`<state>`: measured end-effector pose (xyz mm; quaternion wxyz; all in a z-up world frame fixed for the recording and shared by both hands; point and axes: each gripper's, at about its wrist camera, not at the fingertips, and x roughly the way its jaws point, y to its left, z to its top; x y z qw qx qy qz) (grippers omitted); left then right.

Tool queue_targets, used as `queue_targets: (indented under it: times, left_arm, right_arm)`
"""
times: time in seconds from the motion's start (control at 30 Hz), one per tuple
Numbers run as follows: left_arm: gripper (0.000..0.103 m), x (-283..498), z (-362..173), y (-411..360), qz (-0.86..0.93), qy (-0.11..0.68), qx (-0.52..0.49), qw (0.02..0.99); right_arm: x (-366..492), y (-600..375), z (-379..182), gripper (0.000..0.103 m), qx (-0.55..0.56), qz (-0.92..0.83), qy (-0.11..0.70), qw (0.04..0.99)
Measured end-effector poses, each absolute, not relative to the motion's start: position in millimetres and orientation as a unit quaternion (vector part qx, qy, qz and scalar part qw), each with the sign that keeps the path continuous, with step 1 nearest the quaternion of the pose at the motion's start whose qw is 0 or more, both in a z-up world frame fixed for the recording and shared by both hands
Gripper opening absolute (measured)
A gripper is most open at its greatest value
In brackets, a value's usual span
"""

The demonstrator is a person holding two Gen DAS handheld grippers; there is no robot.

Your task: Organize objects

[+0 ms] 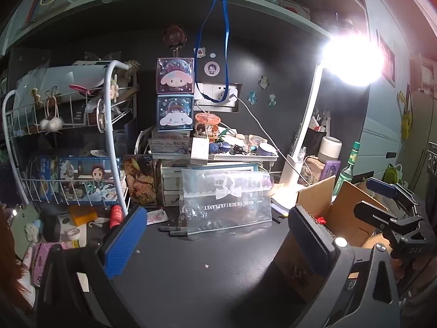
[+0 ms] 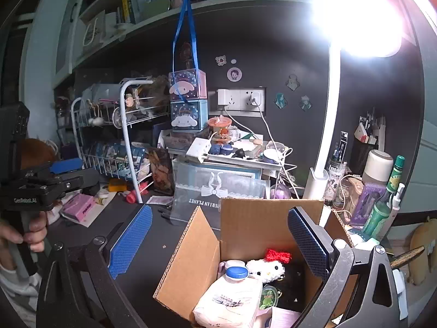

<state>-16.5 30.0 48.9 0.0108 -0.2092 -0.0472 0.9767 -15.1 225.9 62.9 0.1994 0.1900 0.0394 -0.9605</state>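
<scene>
An open cardboard box (image 2: pixel 251 218) stands on the dark desk; it also shows at the right of the left wrist view (image 1: pixel 347 207). Inside lie a white plush cat with a red bow (image 2: pixel 266 266), a white bottle with a blue cap (image 2: pixel 236 273) and a white pouch (image 2: pixel 229 300). My right gripper (image 2: pixel 218 246) is open and empty, hovering over the box. My left gripper (image 1: pixel 218 240) is open and empty above the bare desk, left of the box. A clear zip bag with a bow print (image 1: pixel 226 202) leans behind, with black pens (image 1: pixel 174 231) at its foot.
A white wire rack (image 1: pixel 68 136) with boxes stands at left. Stacked character boxes (image 1: pixel 174 95) and a cluttered white tray (image 1: pixel 240 150) sit at the back. A lit desk lamp (image 1: pixel 352 60) glares at right, beside bottles (image 2: pixel 385 202). Small items (image 1: pixel 73 227) litter the left desk.
</scene>
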Motion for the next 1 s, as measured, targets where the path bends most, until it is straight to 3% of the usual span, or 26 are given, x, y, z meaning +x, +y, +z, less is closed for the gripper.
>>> queue_targets:
  times: [1.0]
  left_arm:
    - [0.103, -19.9, 48.1, 30.8, 0.975, -0.041, -0.216, 0.014]
  right_arm:
    - [-10.7, 223.7, 62.9, 0.100, 0.189, -0.961, 0.037, 0.199]
